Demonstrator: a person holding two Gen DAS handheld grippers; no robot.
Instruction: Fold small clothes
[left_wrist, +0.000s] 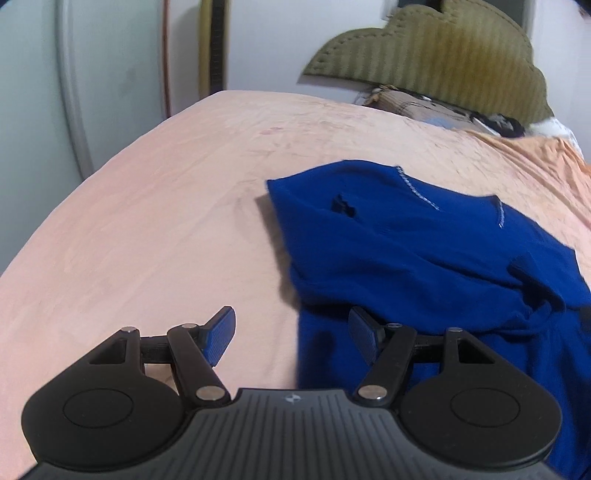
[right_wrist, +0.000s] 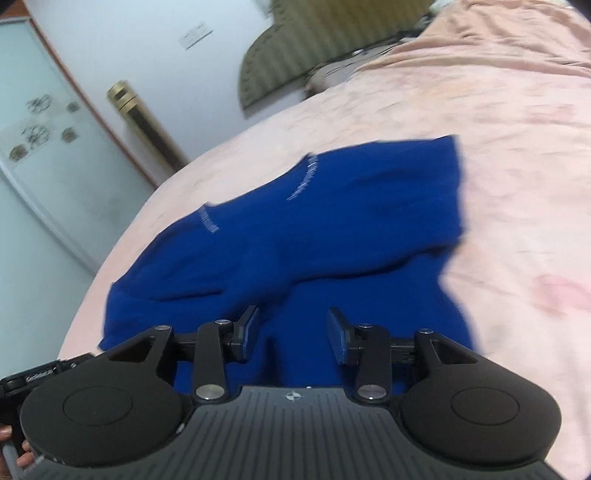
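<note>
the small royal-blue knit garment with white stitching along its hems (left_wrist: 424, 251) lies loosely bunched on the peach-pink bedsheet (left_wrist: 147, 206), partly doubled over itself, with 2 hemmed edges showing pale stitch lines and soft folds across its middle; in the right wrist view the same blue garment (right_wrist: 314, 229) spreads across the middle of the bed with 1 squared corner pointing toward the far side. the left gripper (left_wrist: 291, 332) hangs low over the bed at the garment's near edge, its 2 blue-padded fingers standing wide apart and released, 1 finger over bare sheet and the other over blue cloth, nothing pinched between them. the right gripper (right_wrist: 291, 332) hovers just above the near part of the garment, its 2 fingers parted with blue cloth seen beyond the gap, the pads not pressing on any fold, so it grasps nothing; this view is blurred. at its lower left corner a person's fingertips (right_wrist: 22, 454) wrap the handle. at the head of the bed stands an olive-green quilted scalloped headboard (left_wrist: 436, 51), with rumpled bedding below it; a pale wall, a gold cylindrical column (right_wrist: 140, 122) and a frosted glass door panel with flower prints (right_wrist: 40, 122) lie beyond the bed's edge
</note>
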